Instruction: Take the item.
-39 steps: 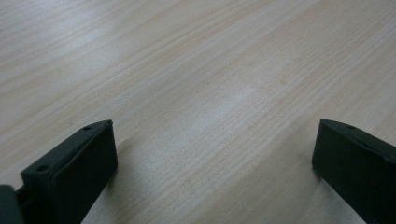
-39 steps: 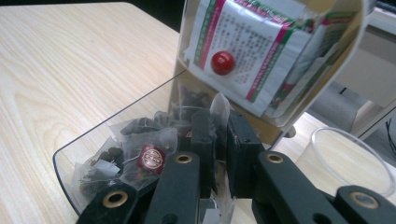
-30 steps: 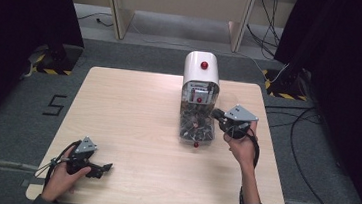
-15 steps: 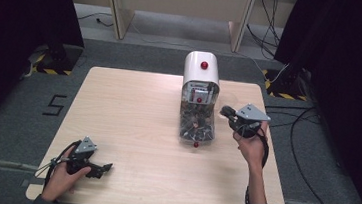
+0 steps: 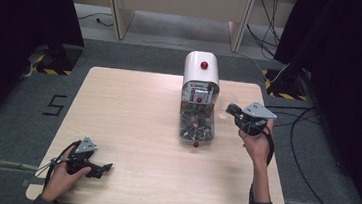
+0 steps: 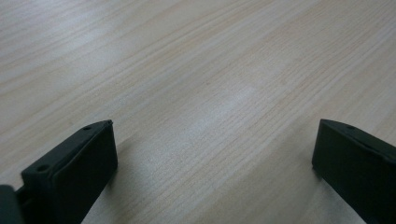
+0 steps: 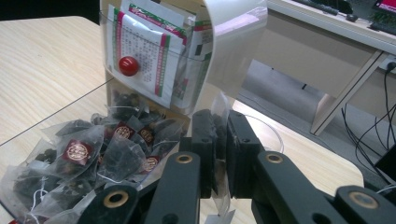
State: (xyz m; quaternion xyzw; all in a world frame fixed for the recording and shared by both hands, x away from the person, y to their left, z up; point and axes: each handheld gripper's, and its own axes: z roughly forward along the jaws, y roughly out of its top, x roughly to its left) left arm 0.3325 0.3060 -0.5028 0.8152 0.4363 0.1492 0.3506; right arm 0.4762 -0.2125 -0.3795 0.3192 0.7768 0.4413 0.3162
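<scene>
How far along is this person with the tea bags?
One tea bag already looks pulled out, pinched in the right gripper beside the open drawer of the dispenser. It hasn't been set down yet. The left gripper rests open near the table edge.

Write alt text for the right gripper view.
The right gripper is shut on a clear tea bag, held beside an open tray of tea bags. Behind stands a clear drawer with a red knob, holding printed packets.

Even overhead light, dark surroundings

The table (image 5: 133,107) is evenly lit with soft shadows; a pale sheen shows on the wood in the left gripper view, and near jaws blur slightly.
</scene>
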